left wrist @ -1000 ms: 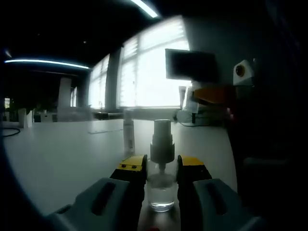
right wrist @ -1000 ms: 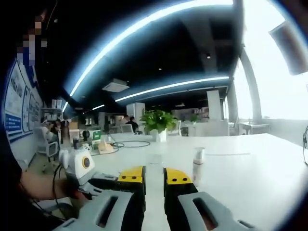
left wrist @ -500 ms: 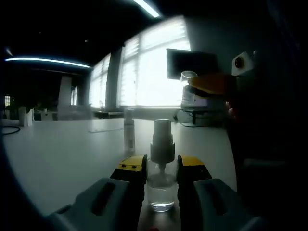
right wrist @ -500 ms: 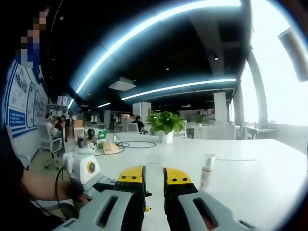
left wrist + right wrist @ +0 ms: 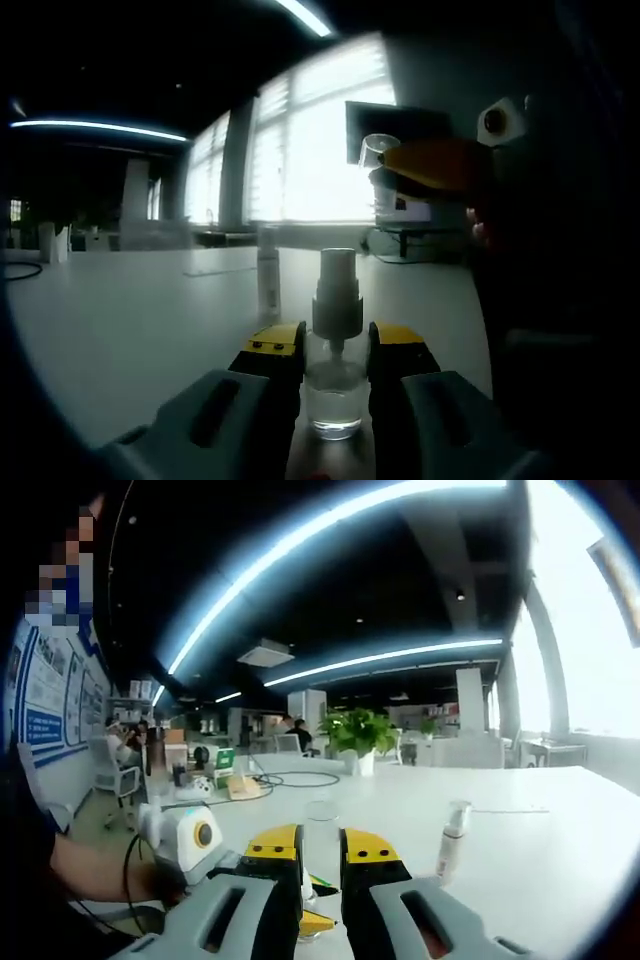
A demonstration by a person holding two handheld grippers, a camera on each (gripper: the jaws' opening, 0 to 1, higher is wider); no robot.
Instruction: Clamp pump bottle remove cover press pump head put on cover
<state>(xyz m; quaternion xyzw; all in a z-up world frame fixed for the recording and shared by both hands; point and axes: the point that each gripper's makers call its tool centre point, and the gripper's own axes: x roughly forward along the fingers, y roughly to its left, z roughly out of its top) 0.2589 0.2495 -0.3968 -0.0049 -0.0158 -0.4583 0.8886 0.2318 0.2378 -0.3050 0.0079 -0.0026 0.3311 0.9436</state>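
In the left gripper view a small clear pump bottle [image 5: 335,385] with a white pump head [image 5: 337,295] stands on the white table. My left gripper [image 5: 336,350] is shut on its body. From the upper right comes my right gripper [image 5: 392,165], holding the clear cover [image 5: 375,150] up above and to the right of the pump head. In the right gripper view the right gripper [image 5: 320,848] is shut on the clear cover [image 5: 320,825], and the left gripper [image 5: 225,865] lies low at the left, a yellow tip showing under my jaws.
A second slim spray bottle [image 5: 267,272] [image 5: 452,840] stands further out on the white table [image 5: 540,840]. A potted plant [image 5: 358,735], cables and office desks lie beyond. A person's forearm [image 5: 90,875] reaches in at the left. Bright windows [image 5: 310,150] are behind.
The right gripper has carried the cover up and to the left, closer to the space above the pump head. The left gripper and the bottle have stayed still.
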